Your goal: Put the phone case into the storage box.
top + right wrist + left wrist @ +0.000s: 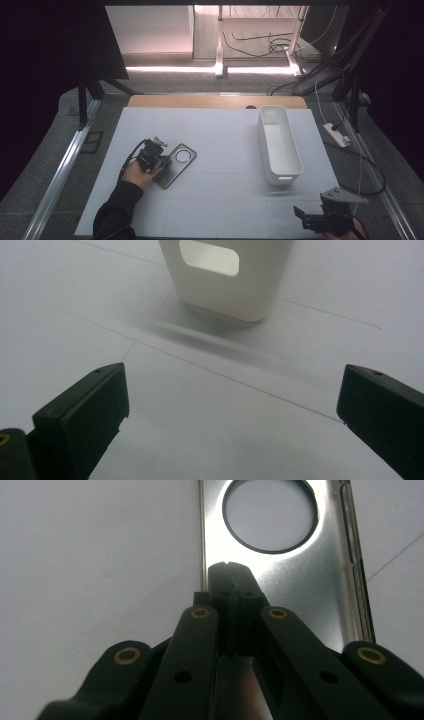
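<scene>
metal plate (176, 165) lies on tabletop (220, 150) at 9 o'clock | bin (278, 145) at 3 o'clock, well apart | left gripper (159, 159) on plate | right gripper (306, 216) at 5 o'clock, before bin

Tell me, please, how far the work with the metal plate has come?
Nothing looks finished: the bin holds nothing. In hand: the left gripper, jaws shut, is over the plate, which lies flat on the table; whether it grips its edge is unclear. The right gripper is open, facing the bin. Probably left: moving the plate to the bin.
</scene>
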A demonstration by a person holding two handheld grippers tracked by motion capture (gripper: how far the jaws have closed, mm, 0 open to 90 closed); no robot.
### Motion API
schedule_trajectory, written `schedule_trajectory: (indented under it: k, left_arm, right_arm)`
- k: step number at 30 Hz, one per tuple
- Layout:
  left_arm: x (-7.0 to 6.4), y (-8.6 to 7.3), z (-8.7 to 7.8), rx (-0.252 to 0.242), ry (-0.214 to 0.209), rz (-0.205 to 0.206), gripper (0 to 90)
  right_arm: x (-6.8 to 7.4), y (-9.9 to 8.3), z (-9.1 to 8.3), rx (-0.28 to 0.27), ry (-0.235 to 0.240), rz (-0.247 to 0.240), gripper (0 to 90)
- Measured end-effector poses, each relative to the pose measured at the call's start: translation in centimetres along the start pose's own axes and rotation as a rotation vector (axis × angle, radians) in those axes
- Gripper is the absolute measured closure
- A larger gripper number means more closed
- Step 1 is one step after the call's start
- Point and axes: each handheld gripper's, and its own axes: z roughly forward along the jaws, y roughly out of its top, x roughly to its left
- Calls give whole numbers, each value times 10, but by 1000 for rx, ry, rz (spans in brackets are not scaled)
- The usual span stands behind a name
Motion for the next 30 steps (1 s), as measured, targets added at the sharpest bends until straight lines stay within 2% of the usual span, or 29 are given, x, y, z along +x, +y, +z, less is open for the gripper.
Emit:
schedule_trajectory:
  k: [5, 14, 16, 19, 21, 25, 26, 30]
  left_arm:
    - [-2, 1, -3, -4, -2, -2, 890]
    - [-11, 8, -25, -57, -28, 2, 882]
    - [-10, 9, -27, -63, -20, -5, 818]
    - [-6, 9, -31, -86, -1, -36, 627]
    - [-3, 8, -34, -98, 0, -51, 547]
    - [2, 5, -37, -96, 9, -57, 339]
    - [5, 4, -38, -93, 6, -62, 339]
    - [12, -2, -43, -74, -12, -61, 216]
  right_arm:
    - [0, 0, 0, 0, 1, 0, 5]
    - [0, 0, 0, 1, 1, -2, 5]
    - [0, 0, 0, 2, 2, -2, 5]
    - [0, 0, 0, 2, 2, -2, 5]
    - [0, 0, 0, 4, 2, -3, 5]
    - [0, 0, 0, 3, 3, -3, 5]
    - [0, 0, 0, 3, 3, -3, 5]
    - [0, 0, 0, 2, 4, -5, 5]
